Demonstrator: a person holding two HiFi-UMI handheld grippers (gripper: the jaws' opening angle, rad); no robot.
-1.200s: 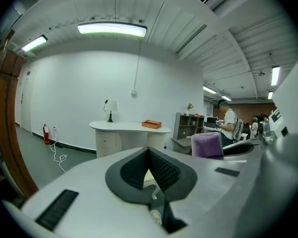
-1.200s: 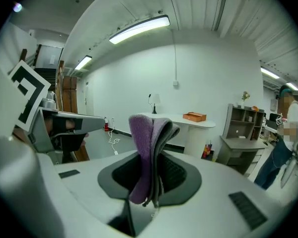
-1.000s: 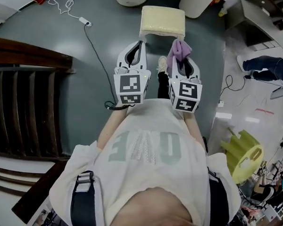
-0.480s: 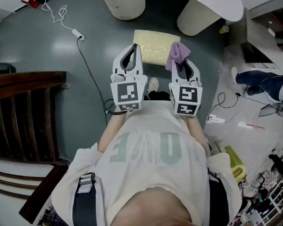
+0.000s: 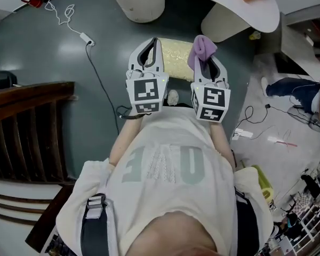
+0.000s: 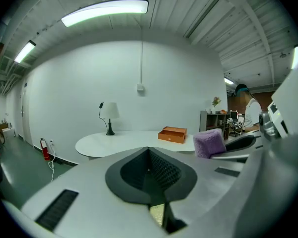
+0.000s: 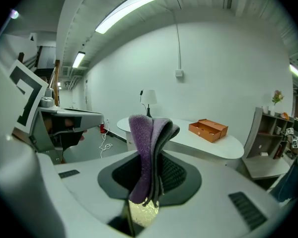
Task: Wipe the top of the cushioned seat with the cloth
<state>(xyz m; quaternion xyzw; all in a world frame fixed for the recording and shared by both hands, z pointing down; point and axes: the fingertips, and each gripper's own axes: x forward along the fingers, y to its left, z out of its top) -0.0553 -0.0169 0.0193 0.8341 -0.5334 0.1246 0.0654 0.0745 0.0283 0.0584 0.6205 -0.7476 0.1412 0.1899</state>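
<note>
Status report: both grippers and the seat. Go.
Left gripper shut, empty. Right gripper shut on purple cloth, which stands up from the jaws. Cushioned seat below, between both; cloth not on it. Nothing seen on its visible top.

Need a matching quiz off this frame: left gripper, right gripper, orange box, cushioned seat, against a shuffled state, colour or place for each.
Things:
1. left gripper
2. right gripper
3. orange box
4. cushioned seat

States and places:
A. on the white table
B. jaws together, nothing between them
C. pale yellow, below both grippers in the head view
D. clamped on the purple cloth

Pairs: 1-B, 2-D, 3-A, 4-C
</note>
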